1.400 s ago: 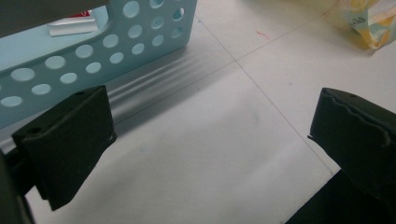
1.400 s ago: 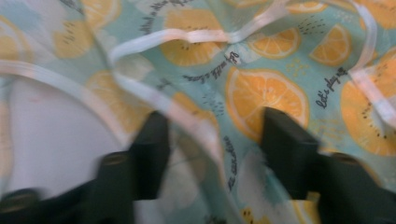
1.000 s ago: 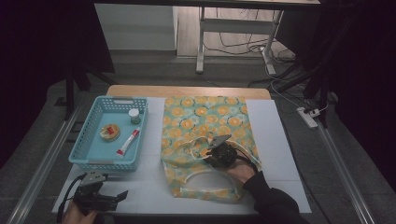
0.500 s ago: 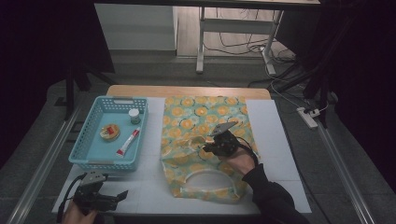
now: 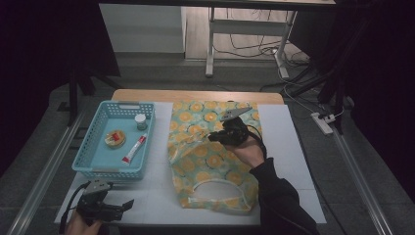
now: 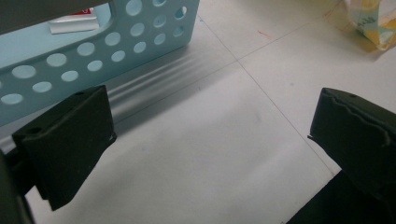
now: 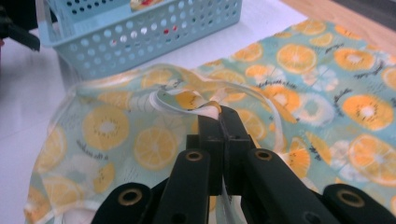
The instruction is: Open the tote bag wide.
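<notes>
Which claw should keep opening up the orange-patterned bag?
The right claw. It is already shut on a fold of the bag and holds it up off the table. The left claw sits open at the table's near corner, beside the blue basket, with nothing in it.

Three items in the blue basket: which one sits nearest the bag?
The red-and-white tube: it lies slanted by the blue basket's right wall, the bag side. The small jar stands farther back; the round tin lies further left.
</notes>
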Motion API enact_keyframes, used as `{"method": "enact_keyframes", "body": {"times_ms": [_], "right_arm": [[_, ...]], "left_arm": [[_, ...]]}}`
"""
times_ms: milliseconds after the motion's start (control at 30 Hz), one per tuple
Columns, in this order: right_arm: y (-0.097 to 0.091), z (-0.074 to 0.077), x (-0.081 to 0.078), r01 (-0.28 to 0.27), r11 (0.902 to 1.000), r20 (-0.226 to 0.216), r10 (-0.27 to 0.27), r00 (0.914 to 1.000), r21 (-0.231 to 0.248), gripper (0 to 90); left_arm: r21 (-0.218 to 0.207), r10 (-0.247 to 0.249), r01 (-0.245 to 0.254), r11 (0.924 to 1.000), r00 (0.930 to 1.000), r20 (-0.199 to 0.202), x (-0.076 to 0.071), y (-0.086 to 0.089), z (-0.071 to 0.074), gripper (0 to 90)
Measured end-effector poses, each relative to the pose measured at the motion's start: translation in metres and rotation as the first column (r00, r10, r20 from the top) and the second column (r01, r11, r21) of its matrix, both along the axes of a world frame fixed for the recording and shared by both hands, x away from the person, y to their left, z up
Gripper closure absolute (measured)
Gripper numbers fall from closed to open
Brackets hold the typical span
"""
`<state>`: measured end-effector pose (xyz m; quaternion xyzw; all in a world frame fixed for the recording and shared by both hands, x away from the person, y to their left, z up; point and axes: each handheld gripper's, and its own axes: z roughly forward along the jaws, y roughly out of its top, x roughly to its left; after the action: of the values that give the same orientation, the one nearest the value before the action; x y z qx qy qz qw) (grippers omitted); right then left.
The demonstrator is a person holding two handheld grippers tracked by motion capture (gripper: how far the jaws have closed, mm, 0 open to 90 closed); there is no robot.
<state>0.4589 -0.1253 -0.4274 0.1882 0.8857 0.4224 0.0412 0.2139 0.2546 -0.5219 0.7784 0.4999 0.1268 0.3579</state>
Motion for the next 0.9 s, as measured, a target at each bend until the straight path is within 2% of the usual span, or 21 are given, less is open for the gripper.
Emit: {"method": "enact_keyframes", "body": {"times_ms": [400,733,900], "right_arm": [[0.007,0.014,0.012,0.000,0.9997,0.037,-0.001,0.9993,0.026,90.0],[0.004,0.018,0.010,0.000,0.9982,0.056,-0.003,0.9985,0.060,90.0],[0.003,0.018,0.008,-0.011,0.9984,0.055,0.008,0.9984,0.055,89.9]], "left_arm": [[-0.009,0.022,-0.022,0.9997,0.9998,0.000,0.000,0.002,0.000,0.0],[-0.024,0.035,-0.035,0.9991,0.9994,0.005,-0.001,0.003,0.000,0.0],[-0.026,0.040,-0.040,0.9989,0.9991,0.008,-0.002,0.004,0.001,0.0]]}}
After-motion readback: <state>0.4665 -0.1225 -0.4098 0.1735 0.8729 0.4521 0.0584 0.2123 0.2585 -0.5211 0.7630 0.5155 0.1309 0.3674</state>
